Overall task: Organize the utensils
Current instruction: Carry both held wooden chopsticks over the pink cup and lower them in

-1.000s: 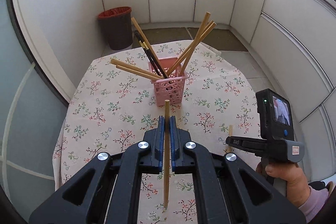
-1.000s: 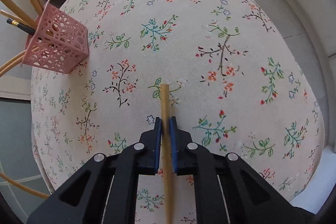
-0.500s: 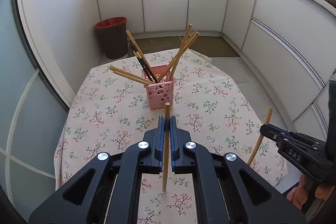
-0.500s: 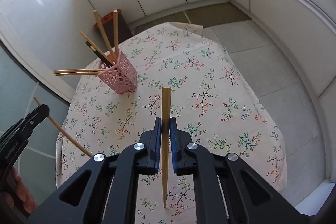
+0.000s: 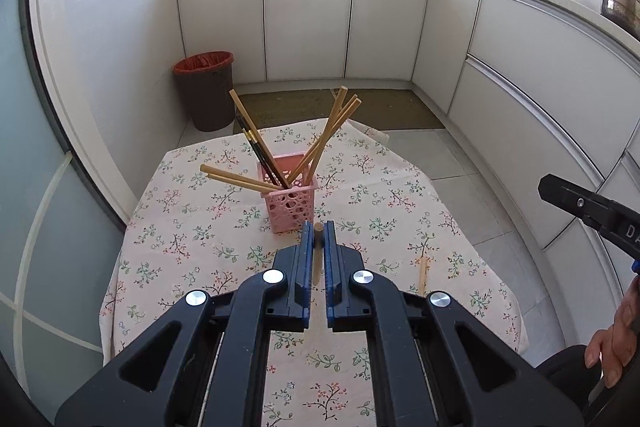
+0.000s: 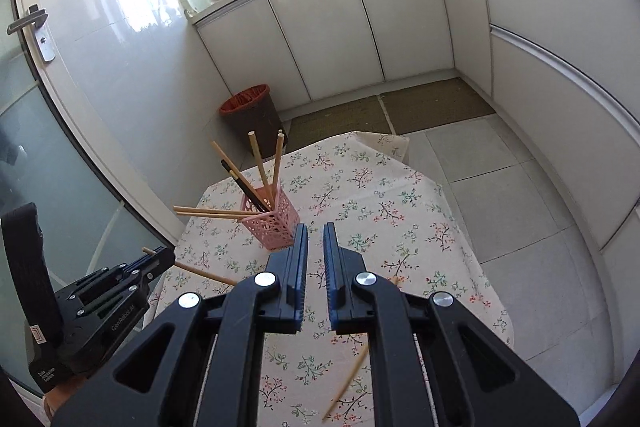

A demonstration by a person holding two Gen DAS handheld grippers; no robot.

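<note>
1. The right gripper (image 6: 315, 227) has been raised well above the tabletop (image 5: 180, 227), and its view now takes in the cabinets and floor.
2. Half a second ago a chopstick was clamped in the right fingers. It is no longer seen there. The fingers are clenched to a narrow slit with nothing between them.
3. A loose chopstick (image 6: 348, 381) is now seen below the right gripper, apparently lying on the cloth near the front right edge. It is judged to be the one that was clamped and has slipped out.
4. The left gripper (image 5: 318, 227) has been lifted slightly. Its fingers remain clenched on the held chopstick (image 5: 318, 247), which is seen almost end-on and aimed toward the basket (image 5: 294, 211).
5. The basket stands at mid-tabletop, unchanged, with several wooden and dark chopsticks fanned out of it.
6. Consequences for the task:
   - The right-hand delivery is judged to have failed, so the loose chopstick must be picked up again before it can be put in the basket.
   - The left-hand chopstick is not yet over the basket, so it must still be carried forward and released there.
</note>
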